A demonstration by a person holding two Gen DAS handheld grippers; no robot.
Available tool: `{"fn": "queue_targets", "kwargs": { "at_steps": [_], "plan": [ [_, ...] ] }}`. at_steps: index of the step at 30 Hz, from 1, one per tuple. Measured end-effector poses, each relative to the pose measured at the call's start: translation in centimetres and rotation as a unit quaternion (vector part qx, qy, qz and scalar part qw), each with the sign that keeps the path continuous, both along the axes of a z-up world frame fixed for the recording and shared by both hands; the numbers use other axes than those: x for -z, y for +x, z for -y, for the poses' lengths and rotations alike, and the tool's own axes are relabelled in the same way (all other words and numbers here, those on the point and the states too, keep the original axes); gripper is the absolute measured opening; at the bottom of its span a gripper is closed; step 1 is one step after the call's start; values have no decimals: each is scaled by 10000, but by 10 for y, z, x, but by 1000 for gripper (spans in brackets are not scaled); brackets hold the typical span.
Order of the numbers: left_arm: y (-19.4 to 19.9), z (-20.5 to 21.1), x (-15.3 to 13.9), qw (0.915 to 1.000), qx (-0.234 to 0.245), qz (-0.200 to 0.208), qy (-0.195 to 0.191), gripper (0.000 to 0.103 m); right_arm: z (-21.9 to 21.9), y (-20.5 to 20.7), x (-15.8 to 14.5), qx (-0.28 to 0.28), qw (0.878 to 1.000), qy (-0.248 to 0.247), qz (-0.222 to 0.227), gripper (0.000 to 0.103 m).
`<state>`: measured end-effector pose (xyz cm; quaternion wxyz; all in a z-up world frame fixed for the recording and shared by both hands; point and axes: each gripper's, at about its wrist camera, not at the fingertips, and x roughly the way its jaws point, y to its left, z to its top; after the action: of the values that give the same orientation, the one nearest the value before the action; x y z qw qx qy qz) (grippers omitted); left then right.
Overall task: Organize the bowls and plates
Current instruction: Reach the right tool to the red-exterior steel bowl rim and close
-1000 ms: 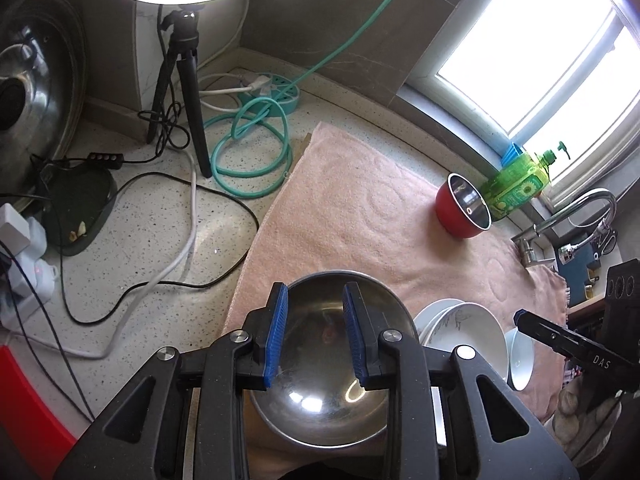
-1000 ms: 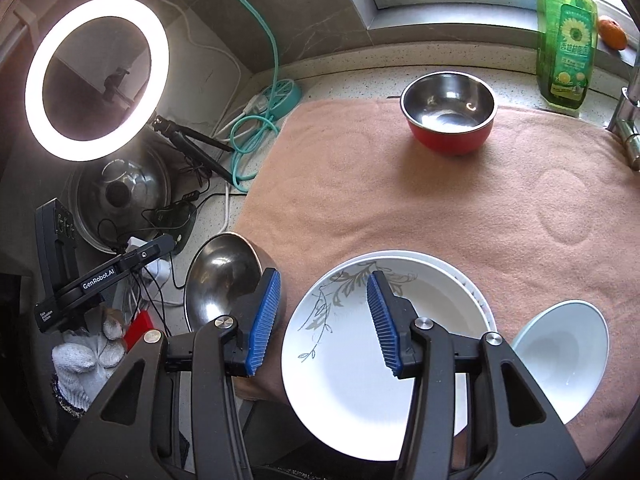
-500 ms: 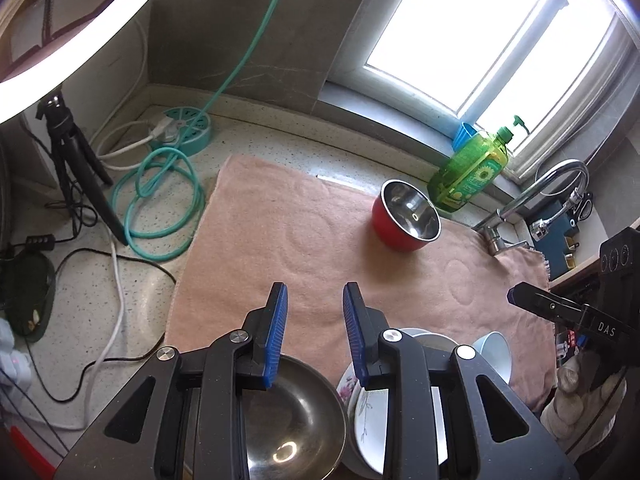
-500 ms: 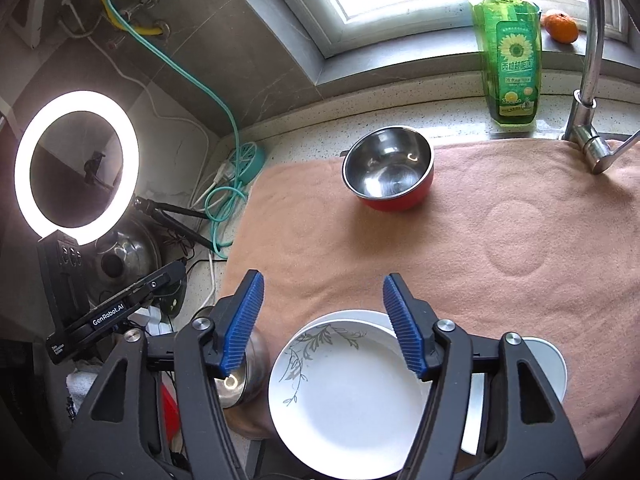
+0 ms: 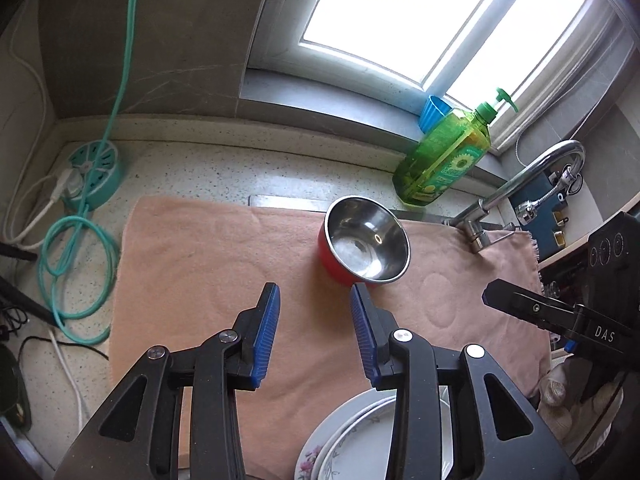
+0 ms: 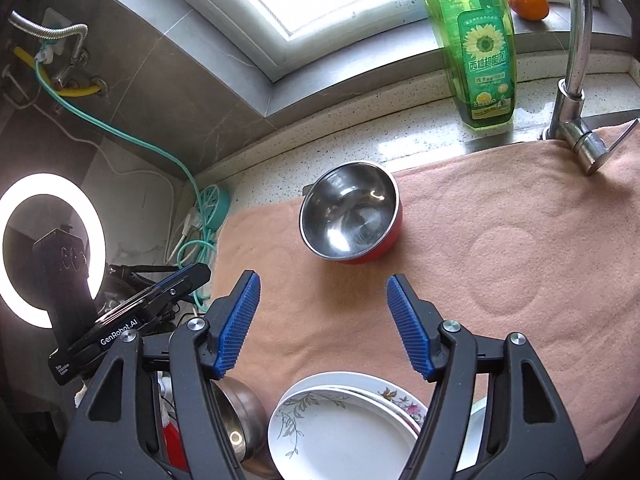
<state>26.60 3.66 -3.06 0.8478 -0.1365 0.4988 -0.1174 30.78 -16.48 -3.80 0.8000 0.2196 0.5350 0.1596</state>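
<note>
A red bowl with a steel inside (image 5: 366,240) (image 6: 351,218) sits on the pink towel (image 5: 208,256) (image 6: 520,240), toward the back. My left gripper (image 5: 315,314) hovers just in front of it, its jaws opening with nothing between them. My right gripper (image 6: 322,302) hangs open and empty above the towel, the red bowl beyond its fingertips. A stack of white flowered plates (image 5: 352,444) (image 6: 340,424) lies at the towel's near edge, under both grippers. A steel bowl (image 6: 236,420) sits left of the plates, partly hidden by the right gripper's finger.
A green dish-soap bottle (image 5: 444,160) (image 6: 482,52) and a chrome faucet (image 5: 520,188) (image 6: 576,80) stand at the back right. A teal hose reel with coiled hose (image 5: 90,176) lies left of the towel. A ring light (image 6: 52,248) glows at the far left.
Both grippers moved forward over the towel toward the red bowl, so the steel bowl and plates slid down to the frames' bottom edge. The right jaws widened, and the left jaws parted slightly.
</note>
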Motion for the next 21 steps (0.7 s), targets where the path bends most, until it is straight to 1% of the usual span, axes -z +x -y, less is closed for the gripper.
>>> {"fn": "queue_targets", "kwargs": {
  "at_steps": [2,4,5,6,11,13,14,17,21],
  "plan": [
    [14,4,7,9999,70,-73,-16,35,3,11,8,71,9999,54,-138,69],
    [27,6,15,9998,90,-166,-18,35,5,21,15,152,9997,5,-209,68],
    [33,7,19,9997,118,-217,-48,35,5,25,19,171,9996,-35,-227,65],
    [39,8,24,9995,142,-274,-55,35,4,28,22,177,9995,-62,-268,59],
    [64,14,43,9979,197,-553,-278,35,7,46,43,293,9982,11,-518,54],
    [73,17,49,9973,224,-628,-297,35,7,51,51,320,9977,37,-597,50],
    [77,18,52,9971,220,-662,-294,35,6,54,54,321,9976,-7,-605,45],
    [88,21,59,9969,217,-702,-282,34,8,62,66,402,9966,-114,-706,37],
    [97,25,66,9960,292,-787,-301,33,9,69,77,492,9953,-59,-833,32]
  ]
}}
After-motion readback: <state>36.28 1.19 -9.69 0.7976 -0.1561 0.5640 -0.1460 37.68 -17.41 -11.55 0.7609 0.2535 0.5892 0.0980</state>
